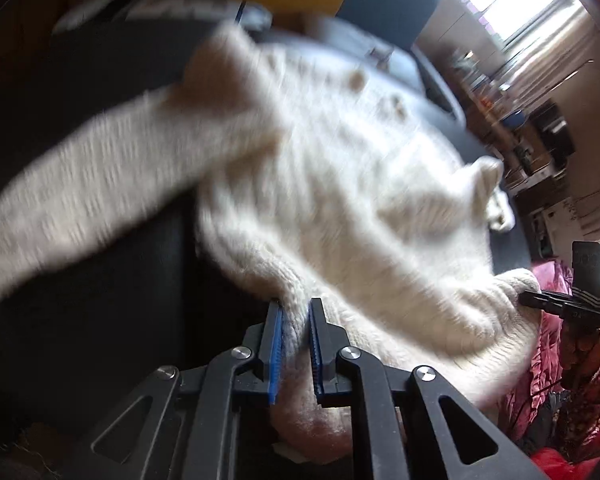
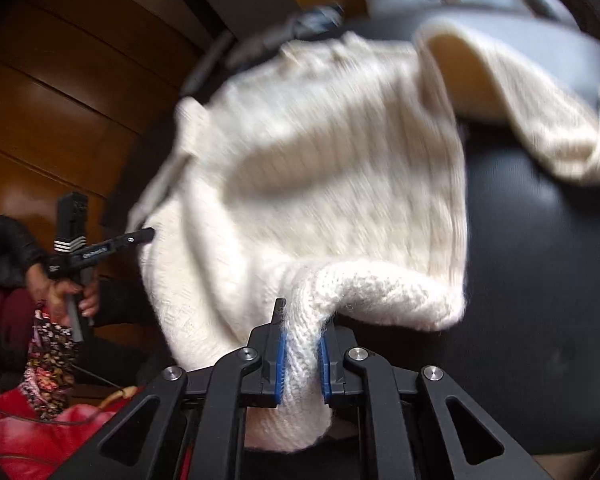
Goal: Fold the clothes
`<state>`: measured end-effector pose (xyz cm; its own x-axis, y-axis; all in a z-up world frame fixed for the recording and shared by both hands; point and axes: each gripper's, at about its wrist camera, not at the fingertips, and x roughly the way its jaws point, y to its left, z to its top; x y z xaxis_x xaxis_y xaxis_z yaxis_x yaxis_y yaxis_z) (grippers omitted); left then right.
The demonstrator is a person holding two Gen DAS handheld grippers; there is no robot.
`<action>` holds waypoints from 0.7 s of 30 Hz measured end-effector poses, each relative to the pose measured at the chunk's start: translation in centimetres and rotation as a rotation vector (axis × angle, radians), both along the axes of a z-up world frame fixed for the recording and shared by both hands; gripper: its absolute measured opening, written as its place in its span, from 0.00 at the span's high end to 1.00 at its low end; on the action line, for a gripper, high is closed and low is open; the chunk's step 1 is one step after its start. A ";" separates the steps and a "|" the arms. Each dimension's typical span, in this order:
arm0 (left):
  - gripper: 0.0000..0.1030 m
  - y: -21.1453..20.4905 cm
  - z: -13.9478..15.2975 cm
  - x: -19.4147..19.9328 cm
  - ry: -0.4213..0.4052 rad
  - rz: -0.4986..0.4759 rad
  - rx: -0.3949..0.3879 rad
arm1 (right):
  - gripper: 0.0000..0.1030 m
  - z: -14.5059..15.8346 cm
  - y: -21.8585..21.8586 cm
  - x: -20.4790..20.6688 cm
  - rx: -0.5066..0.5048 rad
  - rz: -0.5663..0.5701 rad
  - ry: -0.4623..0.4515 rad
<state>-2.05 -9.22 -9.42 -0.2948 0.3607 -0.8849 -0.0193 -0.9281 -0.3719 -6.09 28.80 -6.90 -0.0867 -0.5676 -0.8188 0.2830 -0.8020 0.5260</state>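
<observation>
Left tongs (image 1: pixel 296 312) clenched on sweater (image 1: pixel 340 184) hem edge; right tongs (image 2: pixel 302 316) clenched on opposite hem fold. Sleeve (image 1: pixel 80 200) trails over dark table (image 2: pixel 540 260).

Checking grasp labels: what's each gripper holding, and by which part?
Both hold the same white knit sweater. The left gripper and the right gripper are each shut on a bunched fold of its thick ribbed edge; which edge cannot be told.

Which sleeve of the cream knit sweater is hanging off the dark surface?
In the left wrist view, the long sleeve of the cream knit sweater trails left past the dark surface; the other sleeve stays bunched on top.
</observation>
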 end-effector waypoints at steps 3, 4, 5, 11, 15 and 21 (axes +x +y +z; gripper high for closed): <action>0.88 0.5 -1.2 0.9 -0.014 -0.022 -0.050 | 0.78 -2.0 0.3 0.2 0.028 0.019 -0.032; 0.87 0.6 -1.1 1.2 -0.012 -0.030 -0.061 | 0.74 -2.1 0.6 0.3 0.034 0.023 -0.034; 0.85 0.4 -0.8 1.5 -0.009 -0.035 -0.068 | 0.68 -1.8 1.2 0.3 0.035 0.022 -0.029; 0.84 -2.0 3.1 3.3 0.033 -0.026 -0.126 | 0.49 1.2 6.7 -1.2 0.052 -0.100 0.043; 0.84 -1.2 5.7 1.8 0.112 -0.005 -0.113 | 0.49 1.9 11.1 -4.1 0.112 -0.299 0.074; 0.83 5.6 5.4 -3.4 0.201 -0.128 -0.186 | 0.59 2.0 10.3 -11.4 0.371 -0.306 0.253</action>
<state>-5.41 -3.60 -4.03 -0.4339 0.2429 -0.8676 -0.1962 -0.9653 -0.1722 -17.44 39.05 -4.93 -0.4229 -0.1619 -0.8916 0.0880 -0.9866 0.1374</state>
